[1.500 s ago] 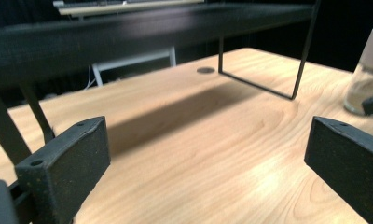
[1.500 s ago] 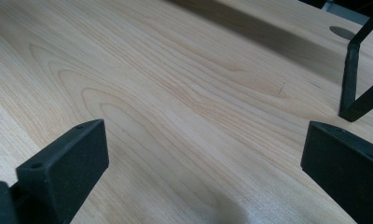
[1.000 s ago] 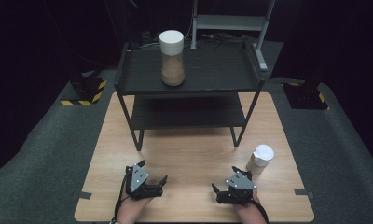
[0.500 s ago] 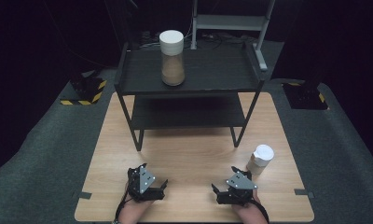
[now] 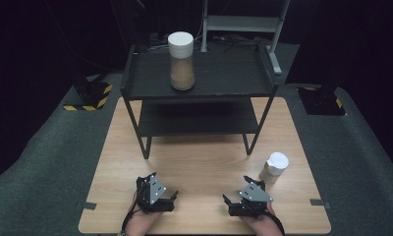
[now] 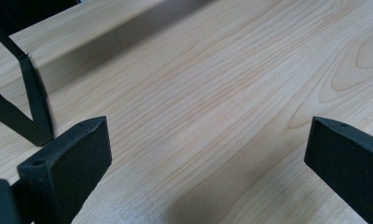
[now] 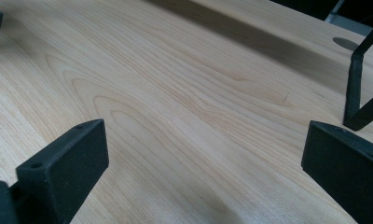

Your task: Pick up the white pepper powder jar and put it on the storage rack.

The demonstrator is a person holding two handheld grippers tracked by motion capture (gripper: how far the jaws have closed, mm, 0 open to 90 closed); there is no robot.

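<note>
The small cup [image 5: 275,167] with the white lid stands just ahead of the right gripper [image 5: 235,205] and off to its outer side, close but not touched, and it looks like the nearest thing either tool could go for; that gripper rests low at the near edge of the table [image 5: 199,162], jaws spread wide and holding nothing, with bare wood between them in the right gripper view; the left gripper [image 5: 166,199] has changed over the last second: it sat a little further forward and has drawn back toward the person and turned, so its jaws now point inward toward the other tool, and they too are wide apart and empty; I take that as settling into a start pose rather than a reach, so no step of the work seems begun; further off, well ahead of both tools, the black shelf [image 5: 199,81] stands on the table, and the tall jar [image 5: 180,60] with the white cap sits on its top board, over toward the left gripper's side; the jar holds something brown, though what it is I cannot tell; the cup's contents are hard to make out too; the hands are cut off at the bottom of the high view.
</note>
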